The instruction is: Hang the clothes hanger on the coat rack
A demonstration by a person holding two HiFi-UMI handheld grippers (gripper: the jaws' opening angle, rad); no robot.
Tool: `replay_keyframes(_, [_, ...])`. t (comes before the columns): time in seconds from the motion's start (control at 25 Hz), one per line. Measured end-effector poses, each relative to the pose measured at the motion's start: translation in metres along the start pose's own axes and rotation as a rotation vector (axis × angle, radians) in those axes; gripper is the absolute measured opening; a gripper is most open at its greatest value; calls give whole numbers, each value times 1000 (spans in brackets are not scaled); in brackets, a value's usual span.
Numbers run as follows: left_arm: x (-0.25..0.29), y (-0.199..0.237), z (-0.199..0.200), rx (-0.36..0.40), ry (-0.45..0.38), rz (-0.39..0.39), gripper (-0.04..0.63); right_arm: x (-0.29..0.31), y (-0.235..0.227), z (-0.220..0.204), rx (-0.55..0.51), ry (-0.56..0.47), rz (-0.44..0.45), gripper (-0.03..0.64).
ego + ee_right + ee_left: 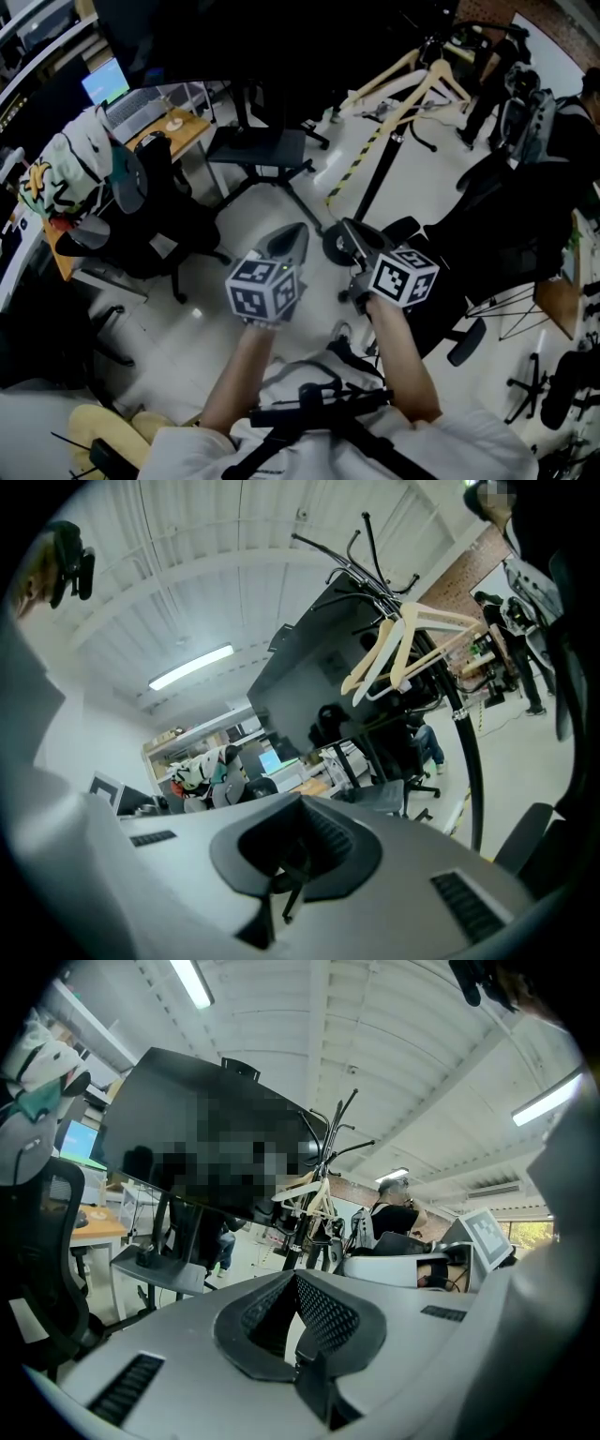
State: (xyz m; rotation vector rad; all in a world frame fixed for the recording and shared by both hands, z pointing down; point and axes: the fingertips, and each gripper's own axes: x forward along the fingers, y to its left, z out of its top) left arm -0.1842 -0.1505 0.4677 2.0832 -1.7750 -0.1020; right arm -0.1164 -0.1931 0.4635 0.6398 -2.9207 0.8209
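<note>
The black coat rack (380, 173) stands ahead of me on the pale floor. Several pale wooden hangers (412, 80) hang from its top hooks. The left gripper view shows the rack (323, 1147) and hangers (305, 1190) far off. In the right gripper view the pole (464, 752) and hangers (403, 649) look nearer, up and to the right. My left gripper (291, 236) and right gripper (352, 234) are held side by side close to my body, pointing toward the rack. Both are shut, and nothing shows between the left (295, 1283) or right (300, 808) gripper's jaws.
A black office chair (262, 150) and a large dark panel (216, 1147) stand left of the rack. At far left a wooden desk (173, 127) holds a laptop, beside a chair draped with a colourful garment (66, 164). Another black chair (506, 225) is close on my right. A person (394, 1213) stands beyond the rack.
</note>
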Motion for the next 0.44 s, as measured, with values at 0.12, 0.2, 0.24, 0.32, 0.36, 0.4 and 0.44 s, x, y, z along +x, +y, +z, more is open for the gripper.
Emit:
replay_keyframes(0.12, [1, -2, 0, 0, 2, 2, -9, -2, -1, 1, 2, 1, 1, 0])
replay_keyframes(0.2, [1, -2, -1, -3, 3, 2, -9, -3, -1, -1, 5, 4, 4, 0])
replay_keyframes(0.24, [1, -3, -2, -5, 3, 3, -9, -3, -1, -1, 5, 5, 5, 0])
replay_keyframes(0.32, [1, -4, -3, -8, 5, 3, -9, -4, -1, -3, 6, 9, 6, 0])
replay_keyframes(0.36, [1, -4, -4, -9, 6, 3, -8, -4, -1, -4, 5, 11, 7, 0])
replay_keyframes(0.4, [1, -5, -5, -10, 7, 3, -9, -5, -1, -5, 5, 13, 7, 0])
replay_keyframes(0.44, [2, -6, -6, -11, 7, 3, -9, -5, -1, -6, 5, 15, 8, 0])
